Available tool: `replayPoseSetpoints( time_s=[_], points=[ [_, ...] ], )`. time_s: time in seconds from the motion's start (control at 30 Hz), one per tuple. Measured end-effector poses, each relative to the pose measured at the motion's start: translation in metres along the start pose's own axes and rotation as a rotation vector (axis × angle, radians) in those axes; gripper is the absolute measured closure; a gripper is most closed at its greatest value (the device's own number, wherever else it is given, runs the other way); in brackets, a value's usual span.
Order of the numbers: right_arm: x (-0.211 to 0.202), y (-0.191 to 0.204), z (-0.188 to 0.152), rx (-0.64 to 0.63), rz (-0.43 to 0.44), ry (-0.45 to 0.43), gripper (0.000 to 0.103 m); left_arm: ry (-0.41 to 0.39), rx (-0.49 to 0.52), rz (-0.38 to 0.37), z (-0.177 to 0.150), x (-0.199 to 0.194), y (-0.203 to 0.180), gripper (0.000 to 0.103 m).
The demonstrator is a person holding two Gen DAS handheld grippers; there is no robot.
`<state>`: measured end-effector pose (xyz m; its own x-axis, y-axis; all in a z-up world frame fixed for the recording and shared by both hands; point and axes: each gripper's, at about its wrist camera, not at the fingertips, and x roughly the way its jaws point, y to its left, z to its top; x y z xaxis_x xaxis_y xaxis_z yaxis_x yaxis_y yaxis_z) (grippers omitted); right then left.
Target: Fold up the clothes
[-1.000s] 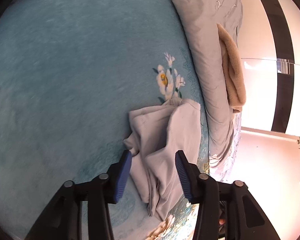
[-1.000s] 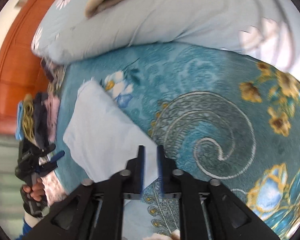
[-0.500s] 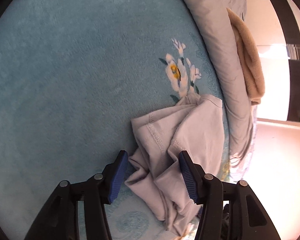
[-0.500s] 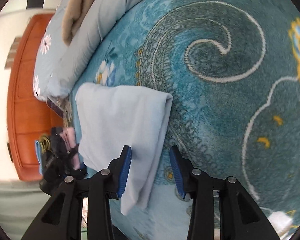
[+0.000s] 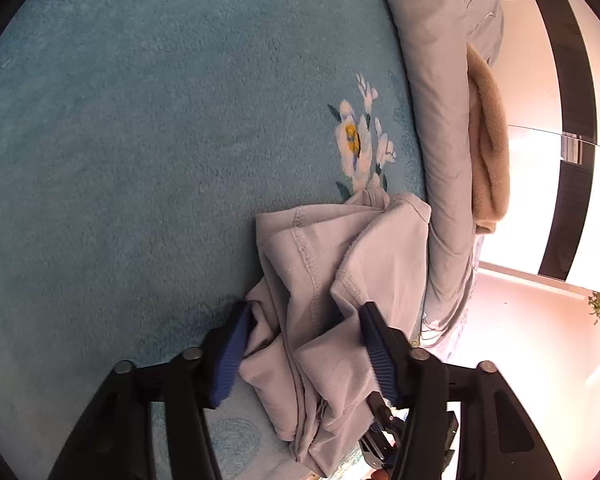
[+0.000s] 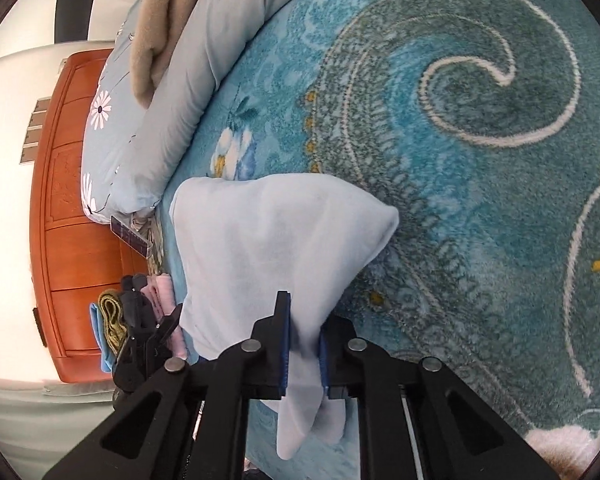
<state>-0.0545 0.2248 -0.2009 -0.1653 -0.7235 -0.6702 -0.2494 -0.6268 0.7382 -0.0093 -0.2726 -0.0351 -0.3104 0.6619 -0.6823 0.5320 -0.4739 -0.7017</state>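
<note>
Since half a second ago, your right tool (image 6: 303, 344) went from spread to clenched on the pale blue garment (image 6: 268, 248); your left tool (image 5: 304, 344), jaws apart, straddled its crumpled edge (image 5: 340, 280); garment lay on the teal bedspread (image 5: 140, 140) beside the pillow (image 5: 440, 120)

Teal floral blanket (image 5: 140, 140); grey pillow (image 5: 440, 120) (tan towel (image 5: 490, 152) atop); orange headboard (image 6: 68, 208).
</note>
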Motion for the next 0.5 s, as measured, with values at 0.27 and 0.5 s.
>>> replayPoseSetpoints(
  time_s=[0.27, 0.5],
  points=[
    [-0.01, 0.033, 0.002, -0.073, 0.005, 0.01, 0.093, -0.077, -0.022, -0.009, -0.011, -0.019, -0.001, 0.09],
    [-0.005, 0.079, 0.005, -0.211, 0.024, 0.05, 0.094, -0.177, 0.021, -0.052, -0.021, -0.065, -0.001, 0.092]
  ],
)
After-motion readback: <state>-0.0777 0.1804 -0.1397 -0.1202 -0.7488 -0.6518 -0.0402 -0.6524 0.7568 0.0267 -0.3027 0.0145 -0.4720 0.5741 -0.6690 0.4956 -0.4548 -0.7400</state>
